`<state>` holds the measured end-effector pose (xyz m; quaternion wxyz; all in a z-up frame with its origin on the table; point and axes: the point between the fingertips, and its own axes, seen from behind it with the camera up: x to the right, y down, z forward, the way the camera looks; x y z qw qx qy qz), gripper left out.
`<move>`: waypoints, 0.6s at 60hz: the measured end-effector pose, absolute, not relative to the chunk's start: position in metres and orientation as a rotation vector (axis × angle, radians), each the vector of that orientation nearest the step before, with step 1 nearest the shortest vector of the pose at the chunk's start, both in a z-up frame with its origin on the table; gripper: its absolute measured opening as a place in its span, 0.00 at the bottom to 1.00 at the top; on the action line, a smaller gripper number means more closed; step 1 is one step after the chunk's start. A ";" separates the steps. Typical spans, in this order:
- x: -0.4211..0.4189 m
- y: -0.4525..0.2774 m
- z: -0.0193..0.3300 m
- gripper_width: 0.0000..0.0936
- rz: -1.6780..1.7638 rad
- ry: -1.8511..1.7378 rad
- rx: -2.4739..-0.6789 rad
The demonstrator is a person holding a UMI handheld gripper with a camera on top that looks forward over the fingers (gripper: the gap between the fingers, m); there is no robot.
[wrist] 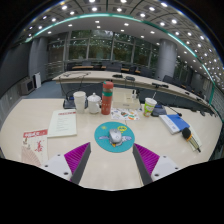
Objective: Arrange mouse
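A grey and white mouse (116,135) lies on a round teal mouse mat (103,143) on the light table, just ahead of my fingers and centred between them. My gripper (111,160) is open and empty, with the purple pads of the left finger (76,156) and right finger (147,157) wide apart, and bare table between them. The mouse is beyond the fingertips and is not touched.
Behind the mat stand a white cup (80,100), a white pot (94,102), a red and green bottle (107,97) and a green cup (149,105). A paper (63,124) and a card (34,140) lie to the left. A blue book (176,123) lies to the right.
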<state>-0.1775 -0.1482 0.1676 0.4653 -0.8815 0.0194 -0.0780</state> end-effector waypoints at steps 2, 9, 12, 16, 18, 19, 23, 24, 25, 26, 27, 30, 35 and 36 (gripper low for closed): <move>-0.182 -0.165 0.176 0.92 -0.198 0.054 -2.156; -0.196 -0.214 0.201 0.92 -0.209 0.066 -2.132; -0.201 -0.231 0.210 0.92 -0.217 0.064 -2.126; -0.205 -0.247 0.218 0.92 -0.216 0.059 -2.118; -0.206 -0.253 0.221 0.92 -0.213 0.061 -2.117; -0.205 -0.257 0.222 0.92 -0.215 0.061 -2.116; -0.205 -0.268 0.227 0.91 -0.230 0.069 -2.107; -0.204 -0.271 0.228 0.92 -0.231 0.071 -2.108; -0.204 -0.273 0.229 0.92 -0.231 0.071 -2.110; -0.204 -0.275 0.229 0.92 -0.231 0.072 -2.110; -0.204 -0.276 0.230 0.92 -0.230 0.072 -2.110; -0.204 -0.279 0.232 0.91 -0.224 0.076 -2.103; -0.202 -0.280 0.233 0.91 -0.228 0.082 -2.101; -0.202 -0.281 0.233 0.91 -0.227 0.081 -2.103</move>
